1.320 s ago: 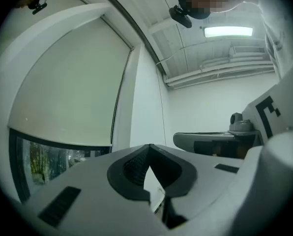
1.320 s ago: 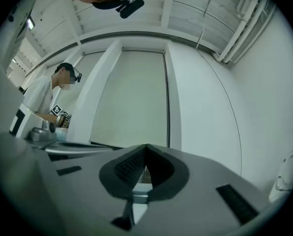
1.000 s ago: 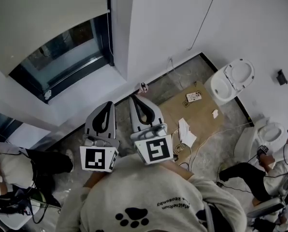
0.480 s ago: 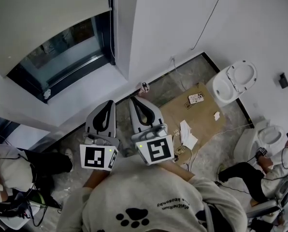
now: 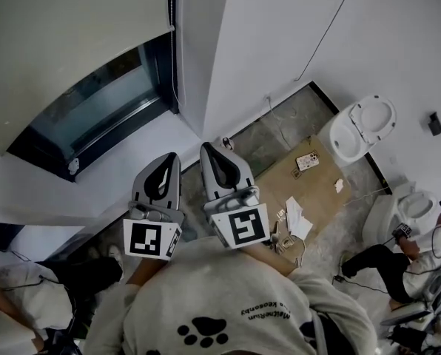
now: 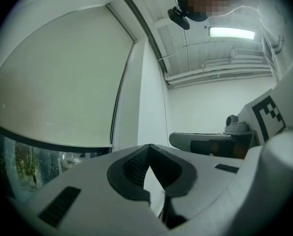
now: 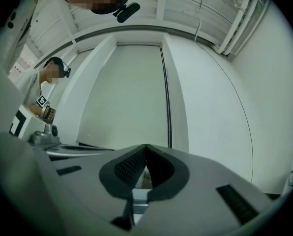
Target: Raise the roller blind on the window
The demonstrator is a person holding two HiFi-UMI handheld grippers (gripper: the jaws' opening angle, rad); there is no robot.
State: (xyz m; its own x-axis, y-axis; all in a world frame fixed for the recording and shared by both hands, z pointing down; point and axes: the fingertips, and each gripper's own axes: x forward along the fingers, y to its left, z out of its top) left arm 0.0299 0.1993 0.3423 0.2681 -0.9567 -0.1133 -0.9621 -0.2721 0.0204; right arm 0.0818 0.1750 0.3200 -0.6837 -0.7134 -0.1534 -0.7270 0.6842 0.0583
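White smooth walls, grey mottled stone floor (image 5: 280, 120). A dark-framed window (image 5: 95, 109) sits in a deep white recess with a white sill (image 5: 132, 154) below it. The roller blind (image 5: 65, 43) is flat, matte, cream fabric. It covers the upper part of the window, and its straight bottom edge leaves a strip of glass bare above the sill. The same blind fills the left of the left gripper view and the middle of the right gripper view. A thin dark line runs down the blind's right edge; cord or frame, cannot tell.

A person in a pale sweatshirt (image 5: 206, 316) faces the window, holding both grippers side by side, pointed toward the sill. The left gripper (image 5: 167, 160) is grey plastic with dark ribbed pads, tips pressed together, nothing between them. The right gripper (image 5: 209, 149) has the same build, tips together, nothing held. Neither touches the blind; both are below its edge.

On the floor to the right lies a flat brown cardboard sheet (image 5: 317, 187) with a phone (image 5: 307, 161) and white papers (image 5: 296, 217) on it. There are two glossy white toilets. One toilet (image 5: 361, 128) stands against the wall, lid up, oval bowl open. The second toilet (image 5: 407, 207) is nearer, beside a seated person (image 5: 368, 261). A thin cable (image 5: 331, 28) runs down the wall.
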